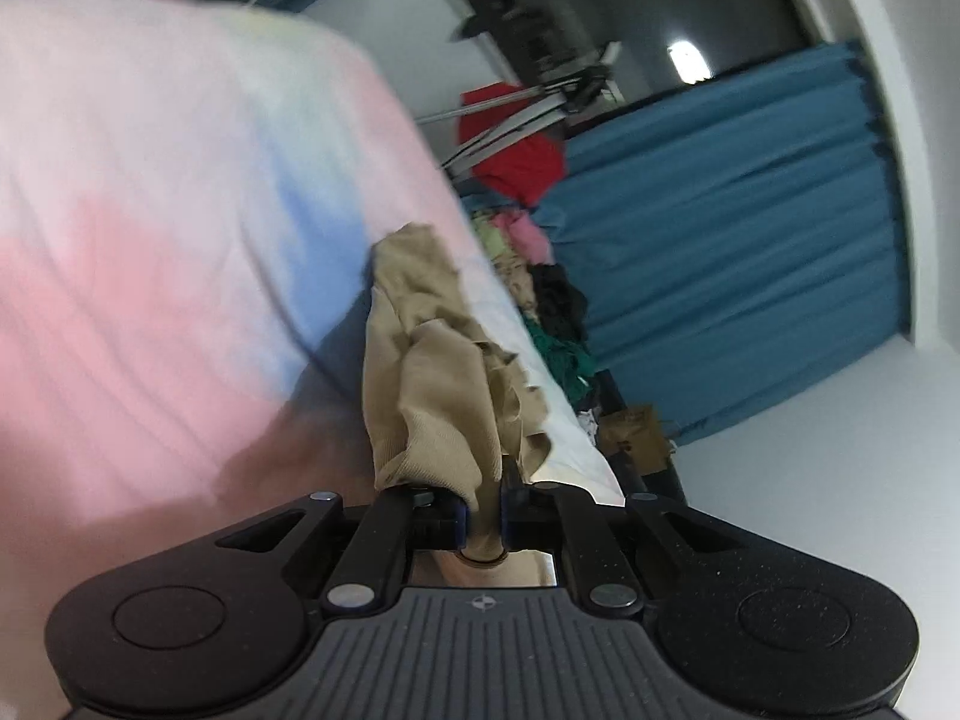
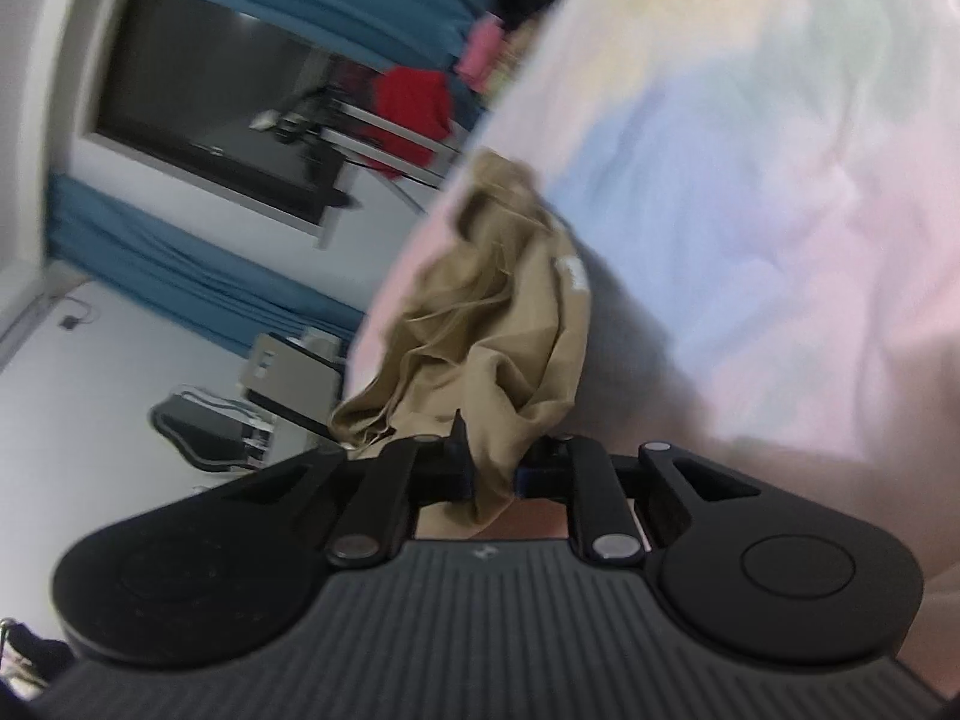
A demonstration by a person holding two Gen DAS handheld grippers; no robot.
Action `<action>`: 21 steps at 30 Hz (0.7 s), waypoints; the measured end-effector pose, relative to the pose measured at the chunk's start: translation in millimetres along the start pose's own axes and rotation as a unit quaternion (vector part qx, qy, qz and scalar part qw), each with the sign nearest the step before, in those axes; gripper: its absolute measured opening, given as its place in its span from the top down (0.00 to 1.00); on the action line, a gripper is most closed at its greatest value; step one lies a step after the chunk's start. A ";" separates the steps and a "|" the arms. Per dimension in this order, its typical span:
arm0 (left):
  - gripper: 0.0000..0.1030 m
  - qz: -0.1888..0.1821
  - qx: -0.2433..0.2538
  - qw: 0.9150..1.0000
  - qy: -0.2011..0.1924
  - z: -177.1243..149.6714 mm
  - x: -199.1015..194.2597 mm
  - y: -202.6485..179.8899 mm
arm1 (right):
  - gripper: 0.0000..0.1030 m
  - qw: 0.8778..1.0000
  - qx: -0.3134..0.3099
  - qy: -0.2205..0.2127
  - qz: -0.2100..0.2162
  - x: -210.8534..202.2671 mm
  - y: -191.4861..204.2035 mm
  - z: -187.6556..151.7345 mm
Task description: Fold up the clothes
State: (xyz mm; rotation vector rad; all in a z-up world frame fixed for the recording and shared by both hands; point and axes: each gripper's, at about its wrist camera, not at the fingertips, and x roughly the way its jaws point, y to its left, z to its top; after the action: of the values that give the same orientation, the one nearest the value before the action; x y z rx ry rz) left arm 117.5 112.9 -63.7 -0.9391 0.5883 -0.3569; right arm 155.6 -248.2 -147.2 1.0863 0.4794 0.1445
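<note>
— Both grippers have the tan garment (image 1: 432,360) pinched. See the left gripper (image 1: 483,519)? Its jaws are drawn in narrow on a wad of the cloth, and the right gripper (image 2: 492,474) is clamped the same way on another bunch.

— Where's the garment itself, though? All I make out is a crumple.

— Hanging bunched in front of each tool, above the pastel sheet (image 1: 150,210). Whether any of it touches the sheet, I can't tell; the views are tilted and blurred.

— So what would make this step go well?

— I'd say spread the hands apart until the cloth hangs flat between them. Right now each grip looks like a fistful, not a corner or a hem, so pulling wide might just leave a twisted rope.

— Re-grip, then?

— Probably. Lay it down on the sheet, find two matching corners, and take those. Keep it away from the heap of clothes (image 1: 540,276) by the blue curtain (image 1: 750,240), or it could snag something.

— And the red thing (image 1: 516,150) on the rack?

— Well apart. No bother.
</note>
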 end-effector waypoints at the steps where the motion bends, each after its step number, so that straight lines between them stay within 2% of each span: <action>1: 0.91 -0.009 0.008 1.000 -0.006 0.7 -5.7 -5.9 | 0.86 1.000 -0.008 -0.007 0.008 -8.0 8.7 1.7; 5: 0.91 -0.045 0.015 0.999 -0.026 -5.6 -45.8 -26.4 | 0.86 0.999 -0.027 -0.025 0.039 -44.0 37.9 1.7; 8: 0.91 -0.059 0.012 0.998 -0.033 -19.8 -80.8 -37.1 | 0.86 0.998 -0.040 -0.025 0.050 -74.9 52.2 -5.4; 14: 0.91 -0.051 -0.030 0.998 -0.014 -61.2 -157.5 -40.2 | 0.86 0.996 -0.067 -0.001 0.056 -139.1 67.5 -23.4; 17: 0.90 -0.040 -0.012 0.999 -0.011 -71.8 -174.1 -42.7 | 0.86 0.995 -0.079 0.011 0.057 -162.9 68.9 -32.3; 21: 0.89 -0.020 0.024 0.999 -0.019 -63.2 -162.2 -50.7 | 0.86 0.996 -0.065 0.017 0.050 -150.5 69.6 -22.8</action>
State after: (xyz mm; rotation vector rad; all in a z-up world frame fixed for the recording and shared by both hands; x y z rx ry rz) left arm -51.1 129.8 1.0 -0.9105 0.5246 -0.3854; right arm 20.0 -248.6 -49.1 0.9811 0.4398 0.2789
